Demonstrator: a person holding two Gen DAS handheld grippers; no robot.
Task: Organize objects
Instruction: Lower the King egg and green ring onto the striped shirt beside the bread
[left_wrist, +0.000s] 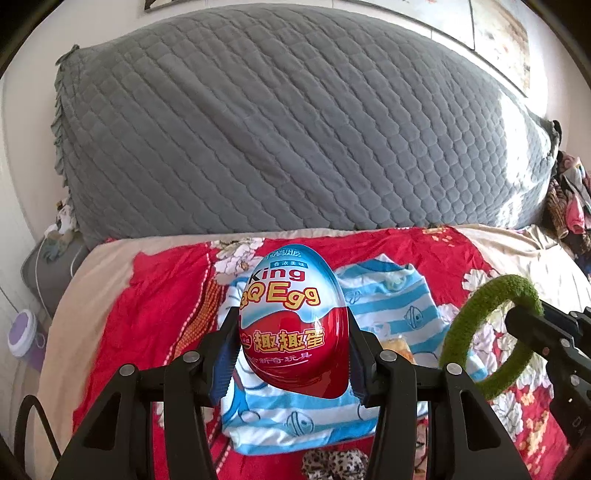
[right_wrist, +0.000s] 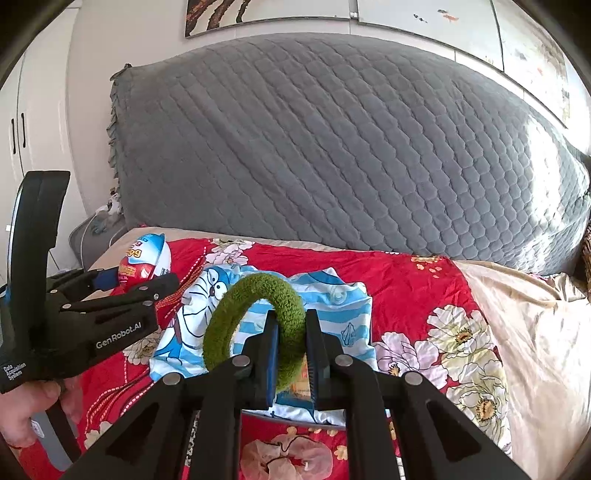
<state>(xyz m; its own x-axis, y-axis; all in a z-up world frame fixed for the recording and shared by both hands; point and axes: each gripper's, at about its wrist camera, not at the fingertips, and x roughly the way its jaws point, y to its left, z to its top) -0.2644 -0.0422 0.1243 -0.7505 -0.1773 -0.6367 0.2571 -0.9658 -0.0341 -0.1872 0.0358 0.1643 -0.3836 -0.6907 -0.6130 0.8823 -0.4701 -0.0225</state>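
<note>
My left gripper (left_wrist: 293, 332) is shut on a large red, white and blue toy egg (left_wrist: 293, 321), held upright above the bed; the egg (right_wrist: 146, 260) also shows at the left of the right wrist view. My right gripper (right_wrist: 291, 332) is shut on a fuzzy green ring (right_wrist: 255, 328), pinching its right side; the ring (left_wrist: 487, 332) stands at the right of the left wrist view. Under both lies a blue-and-white striped cartoon shirt (right_wrist: 332, 306) on a red floral bedspread (right_wrist: 406, 295).
A big grey quilted cushion (left_wrist: 295, 122) leans against the wall behind the bed. A beige sheet (right_wrist: 535, 332) covers the bed's right side. A hand (right_wrist: 26, 413) holds the left gripper's handle. A purple-lidded jar (left_wrist: 24, 332) sits low at left.
</note>
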